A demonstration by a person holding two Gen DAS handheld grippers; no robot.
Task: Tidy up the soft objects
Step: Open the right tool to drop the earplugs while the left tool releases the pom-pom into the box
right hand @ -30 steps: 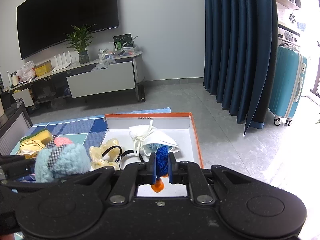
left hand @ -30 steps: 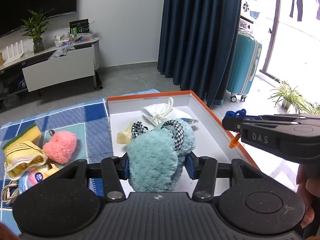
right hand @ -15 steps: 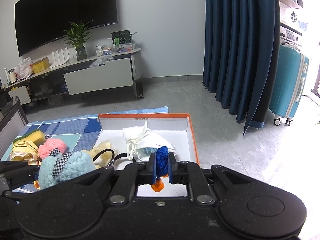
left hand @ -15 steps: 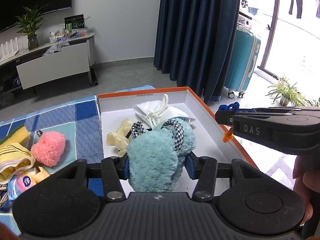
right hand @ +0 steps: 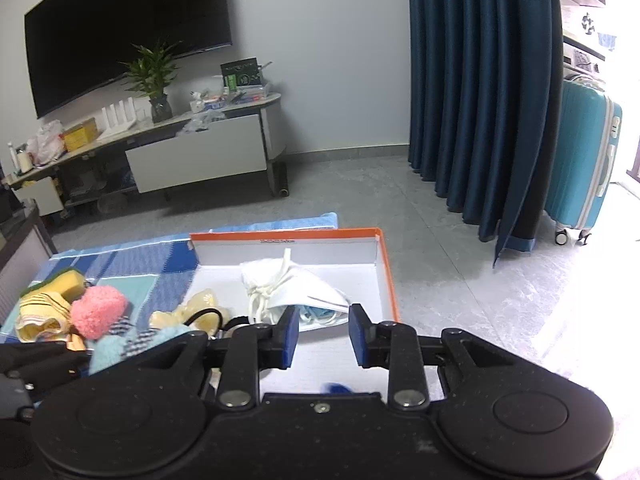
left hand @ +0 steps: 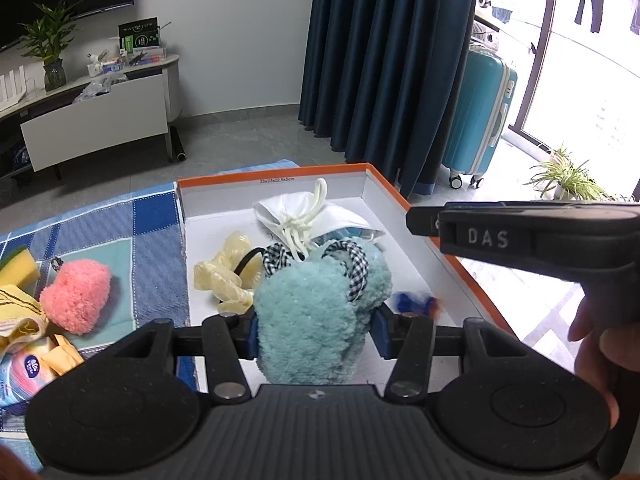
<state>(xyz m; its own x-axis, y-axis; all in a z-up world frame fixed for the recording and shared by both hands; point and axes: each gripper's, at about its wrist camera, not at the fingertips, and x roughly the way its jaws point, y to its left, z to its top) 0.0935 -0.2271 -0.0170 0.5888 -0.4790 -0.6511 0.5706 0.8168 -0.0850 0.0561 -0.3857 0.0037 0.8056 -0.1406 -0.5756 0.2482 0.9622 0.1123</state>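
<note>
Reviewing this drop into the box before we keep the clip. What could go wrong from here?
1. The small blue and orange knitted toy is blurred below the opening right claw, near the orange-rimmed white box's right wall; it could bounce out.
2. The fluffy teal plush with checkered loops, gripped in the left claw, may be released onto the white drawstring pouch and pale yellow glove, and could roll off that pile.

We see daylight pouring in from three o'clock, blowing the floor [right hand: 580,300] out to white glare. Fisheye bending curves the curtain [right hand: 480,100] at the edges (one small blue object [left hand: 414,303] is motion-blurred).
</note>
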